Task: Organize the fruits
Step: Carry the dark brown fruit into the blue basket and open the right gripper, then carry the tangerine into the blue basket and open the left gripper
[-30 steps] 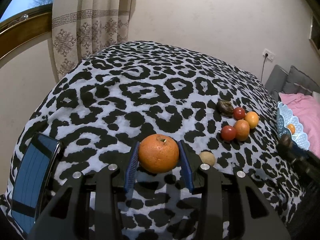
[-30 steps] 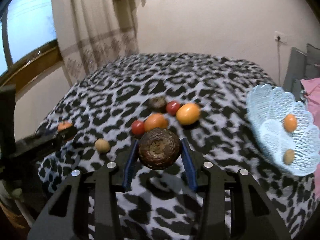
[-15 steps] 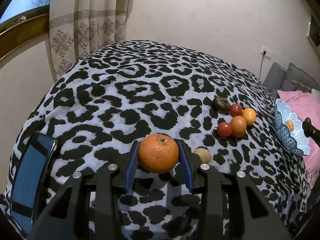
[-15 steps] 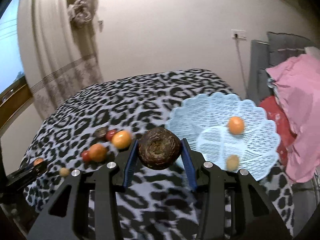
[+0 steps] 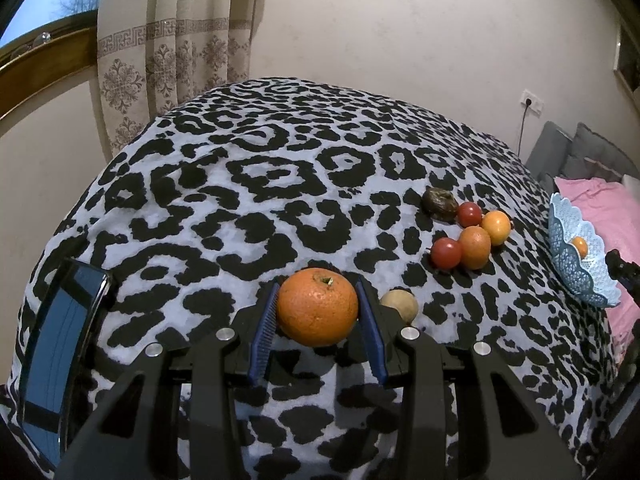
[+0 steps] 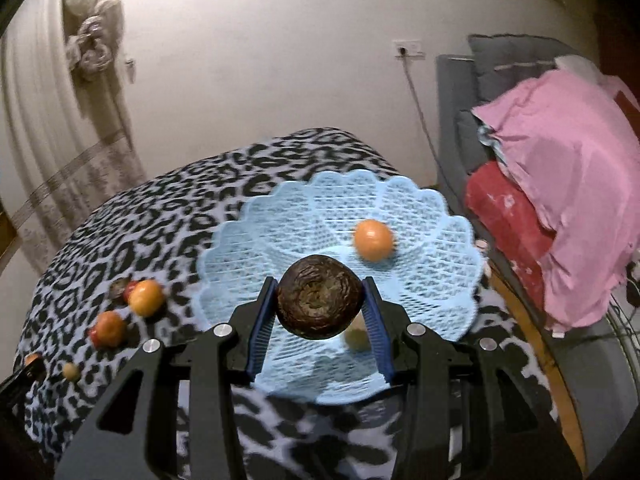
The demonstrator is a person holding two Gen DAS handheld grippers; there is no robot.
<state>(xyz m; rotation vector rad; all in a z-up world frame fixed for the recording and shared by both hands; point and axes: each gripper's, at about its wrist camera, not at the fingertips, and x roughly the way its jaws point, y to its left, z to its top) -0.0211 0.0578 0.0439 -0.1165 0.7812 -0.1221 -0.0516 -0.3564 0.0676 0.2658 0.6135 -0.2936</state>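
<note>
My left gripper (image 5: 318, 312) is shut on a large orange (image 5: 317, 306) just above the leopard-print bed cover (image 5: 256, 184). A small tan fruit (image 5: 399, 304) lies right of it. Further right sits a cluster: a dark brown fruit (image 5: 440, 204), two red fruits (image 5: 446, 253) and two orange ones (image 5: 475, 247). My right gripper (image 6: 319, 300) is shut on a dark brown wrinkled fruit (image 6: 319, 297), held over the light blue lattice basket (image 6: 432, 300). Inside the basket lie an orange fruit (image 6: 373, 239) and a tan one (image 6: 356, 338), partly hidden by a finger.
A dark phone (image 5: 56, 356) lies at the cover's left edge. Pink (image 6: 568, 208) and red (image 6: 504, 216) bedding and grey cushions are piled right of the basket. A curtain (image 5: 168, 60) and wall stand behind. The basket (image 5: 576, 256) sits at the cover's right edge.
My right gripper has swung rightwards with the dark brown fruit, from over the fruit cluster to above the blue basket. The left gripper has stayed put with the orange.
</note>
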